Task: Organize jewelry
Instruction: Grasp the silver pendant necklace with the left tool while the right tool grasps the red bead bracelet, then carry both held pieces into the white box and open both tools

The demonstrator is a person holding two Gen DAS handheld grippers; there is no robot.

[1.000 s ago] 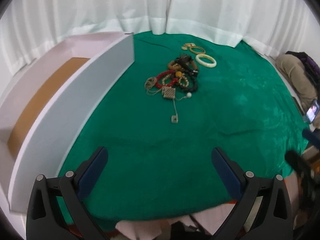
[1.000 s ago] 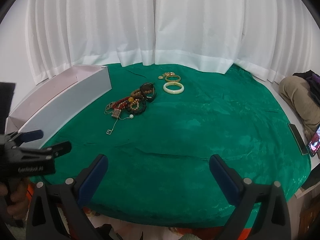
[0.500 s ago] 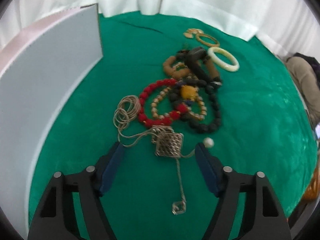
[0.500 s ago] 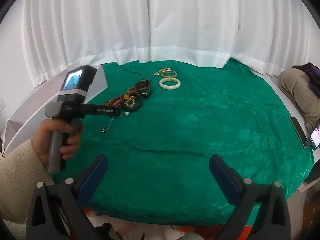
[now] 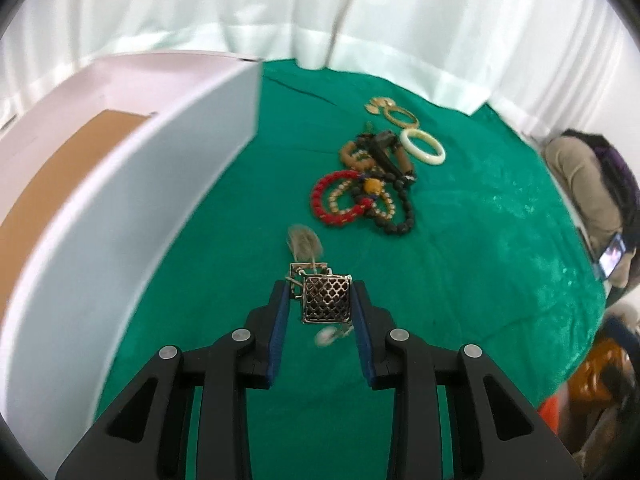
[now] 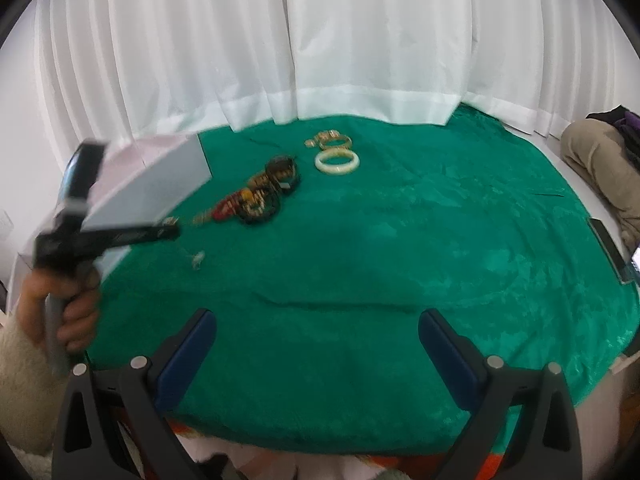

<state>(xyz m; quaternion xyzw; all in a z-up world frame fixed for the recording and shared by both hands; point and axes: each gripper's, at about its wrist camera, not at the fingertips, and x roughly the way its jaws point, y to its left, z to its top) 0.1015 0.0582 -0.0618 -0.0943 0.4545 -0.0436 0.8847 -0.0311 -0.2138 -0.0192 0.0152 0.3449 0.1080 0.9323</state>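
Now the left gripper (image 5: 320, 304), jaws just closing on the square filigree metal pendant (image 5: 327, 298), should lift slowly so its dangling chain (image 5: 306, 246) clears; right gripper (image 6: 316, 344) gapes empty.

The left wrist view looks steeply down, close over the green cloth (image 5: 460, 280). The right wrist view sits farther back, shallower. Both share the bead pile (image 5: 368, 192) (image 6: 256, 200).

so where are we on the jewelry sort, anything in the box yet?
Nothing visibly in the box yet; the part of its floor in view looks bare. In hand: the left gripper, jaws just closing, grips the square pendant, its chain trailing. Left: the bead bracelets, white bangle and gold pieces lie on the green cloth. The right gripper is open, holding nothing.
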